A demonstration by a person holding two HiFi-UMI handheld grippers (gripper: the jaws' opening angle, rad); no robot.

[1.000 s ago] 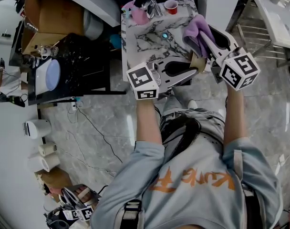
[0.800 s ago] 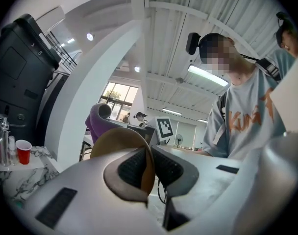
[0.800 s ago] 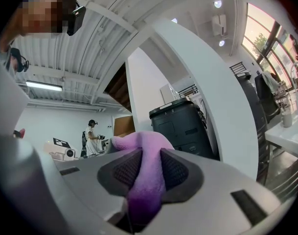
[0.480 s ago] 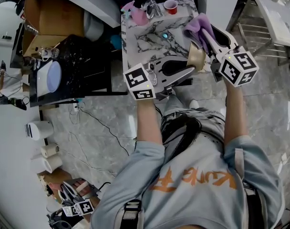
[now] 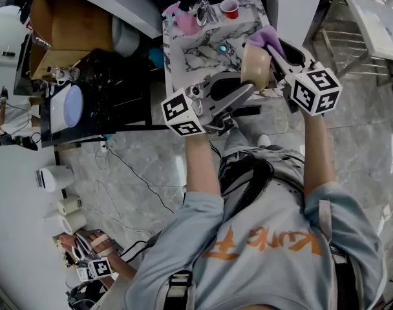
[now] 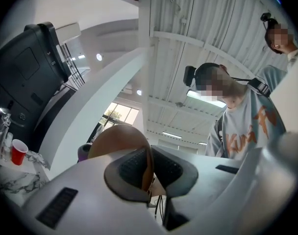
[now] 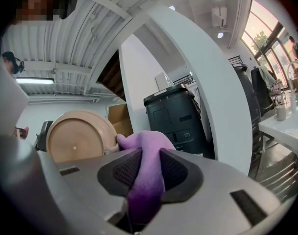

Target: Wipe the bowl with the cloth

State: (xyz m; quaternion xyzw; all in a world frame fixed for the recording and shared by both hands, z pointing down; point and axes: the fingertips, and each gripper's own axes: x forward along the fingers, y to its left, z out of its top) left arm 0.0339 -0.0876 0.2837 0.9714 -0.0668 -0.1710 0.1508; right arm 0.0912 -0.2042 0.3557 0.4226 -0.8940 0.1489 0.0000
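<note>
A tan wooden bowl (image 5: 254,66) is held up on edge above the marble table (image 5: 203,47). My left gripper (image 5: 249,89) is shut on the bowl's rim (image 6: 148,168). My right gripper (image 5: 271,50) is shut on a purple cloth (image 5: 266,39), and the cloth (image 7: 145,173) hangs out between its pads. In the right gripper view the bowl's round underside (image 7: 79,137) faces the camera, just left of the cloth and touching it. In the left gripper view the bowl (image 6: 120,140) curves up behind the jaws.
At the table's far end stand a red cup (image 5: 230,8), a pink object (image 5: 186,22) and a metal item (image 5: 204,10). A black cabinet (image 5: 112,86) with a white plate (image 5: 72,103) and cardboard boxes (image 5: 61,24) lie to the left. Another person's hand holds grippers (image 5: 93,263) at lower left.
Both grippers have shifted left and further out over the table. The bowl has turned more upright against the cloth. The person at lower left has moved their grippers.
</note>
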